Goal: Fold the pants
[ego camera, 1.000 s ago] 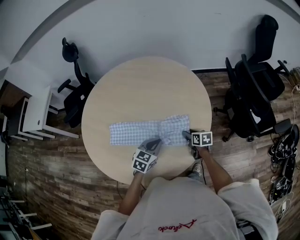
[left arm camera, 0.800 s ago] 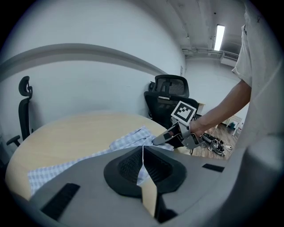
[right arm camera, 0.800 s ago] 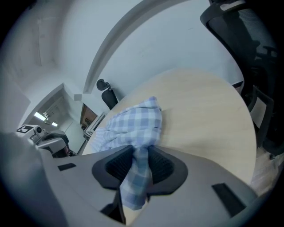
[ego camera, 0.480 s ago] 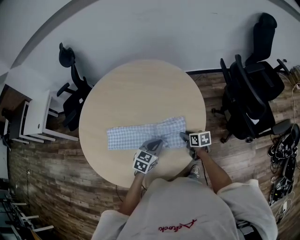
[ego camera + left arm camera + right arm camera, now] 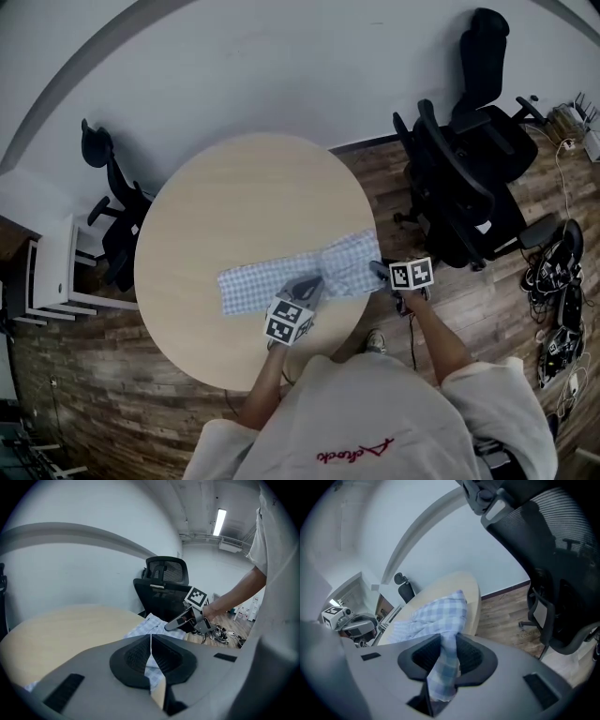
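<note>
Pinching checked pants (image 5: 281,277) with both tongs: my left gripper (image 5: 312,286) shut tight on near edge, my right gripper (image 5: 377,271) just closed onto bunched right end. Pants lie across round table (image 5: 234,197), near its rim.

1 overhead, 2 low views across table (image 5: 239,202)

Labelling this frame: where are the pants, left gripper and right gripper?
pants (image 5: 255,284): head view, flat left half.
left gripper (image 5: 315,283): head view, tips of its jaws.
right gripper (image 5: 377,271): head view, tips of its jaws.
</note>
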Demonstrator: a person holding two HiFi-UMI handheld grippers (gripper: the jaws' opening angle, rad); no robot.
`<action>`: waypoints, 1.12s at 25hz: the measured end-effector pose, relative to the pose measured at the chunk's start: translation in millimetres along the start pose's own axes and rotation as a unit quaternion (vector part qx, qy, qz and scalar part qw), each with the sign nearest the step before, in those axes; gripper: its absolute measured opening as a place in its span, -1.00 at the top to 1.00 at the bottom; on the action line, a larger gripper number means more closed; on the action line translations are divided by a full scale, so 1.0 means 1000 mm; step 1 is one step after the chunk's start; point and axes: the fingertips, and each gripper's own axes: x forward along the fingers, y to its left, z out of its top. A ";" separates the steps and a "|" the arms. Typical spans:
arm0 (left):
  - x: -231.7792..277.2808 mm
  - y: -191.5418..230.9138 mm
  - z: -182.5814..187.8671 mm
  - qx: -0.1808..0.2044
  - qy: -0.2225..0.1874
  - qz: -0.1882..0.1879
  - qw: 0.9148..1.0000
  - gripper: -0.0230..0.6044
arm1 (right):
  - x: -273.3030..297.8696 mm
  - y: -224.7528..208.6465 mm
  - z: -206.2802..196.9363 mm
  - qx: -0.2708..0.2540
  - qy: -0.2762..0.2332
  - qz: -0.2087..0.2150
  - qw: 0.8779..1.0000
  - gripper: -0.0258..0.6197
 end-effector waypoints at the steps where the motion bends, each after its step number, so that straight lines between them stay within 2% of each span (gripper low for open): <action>1: 0.004 -0.003 0.002 0.003 0.000 -0.003 1.000 0.81 | -0.006 -0.005 0.001 0.000 -0.002 -0.004 1.000 0.55; 5: 0.010 -0.012 0.004 0.006 -0.002 -0.010 1.000 0.81 | -0.019 -0.008 0.007 -0.005 -0.010 -0.009 1.000 0.55; 11: -0.002 -0.014 -0.001 0.012 -0.007 -0.012 1.000 0.81 | -0.032 0.024 0.019 -0.002 -0.040 0.003 0.999 0.55; 18: -0.027 -0.013 -0.014 0.014 -0.017 -0.022 1.000 0.81 | -0.038 0.102 0.042 -0.034 -0.073 0.023 0.997 0.55; 28: -0.090 0.024 -0.043 -0.009 -0.040 0.008 0.999 0.81 | 0.011 0.213 0.040 -0.106 -0.052 0.028 0.993 0.66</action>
